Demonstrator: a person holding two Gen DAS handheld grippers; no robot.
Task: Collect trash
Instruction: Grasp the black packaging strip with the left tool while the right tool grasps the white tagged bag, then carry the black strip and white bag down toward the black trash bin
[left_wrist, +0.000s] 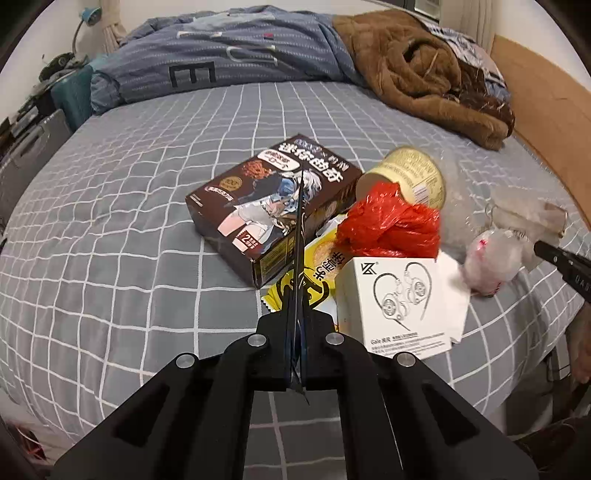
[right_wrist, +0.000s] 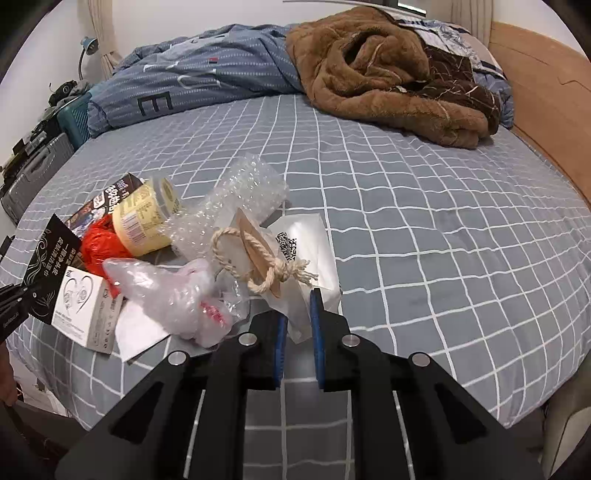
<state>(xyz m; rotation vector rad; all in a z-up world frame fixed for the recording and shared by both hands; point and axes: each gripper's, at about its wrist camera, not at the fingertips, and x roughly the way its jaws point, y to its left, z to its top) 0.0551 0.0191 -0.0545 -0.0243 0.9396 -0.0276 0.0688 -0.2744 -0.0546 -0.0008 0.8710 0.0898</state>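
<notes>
My left gripper (left_wrist: 296, 325) is shut on a flat black wrapper (left_wrist: 298, 258), seen edge-on; it shows face-on in the right wrist view (right_wrist: 46, 266). Trash lies on the bed: a brown anime box (left_wrist: 273, 206), a red plastic bag (left_wrist: 389, 227), a yellow cup (left_wrist: 413, 173), a white earphone box (left_wrist: 399, 299), a yellow wrapper (left_wrist: 321, 273). My right gripper (right_wrist: 298, 317) is open, its jaws on either side of a white paper packet (right_wrist: 306, 258) with a rope-tied tag (right_wrist: 258, 258). Bubble wrap (right_wrist: 236, 199) and a clear bag (right_wrist: 173, 295) lie beside it.
The bed has a grey checked sheet (right_wrist: 443, 221). A brown blanket (right_wrist: 388, 74) and blue duvet (right_wrist: 207, 66) lie at the far end. A wooden headboard (right_wrist: 546, 92) runs along the right. Suitcases (right_wrist: 33, 173) stand left of the bed.
</notes>
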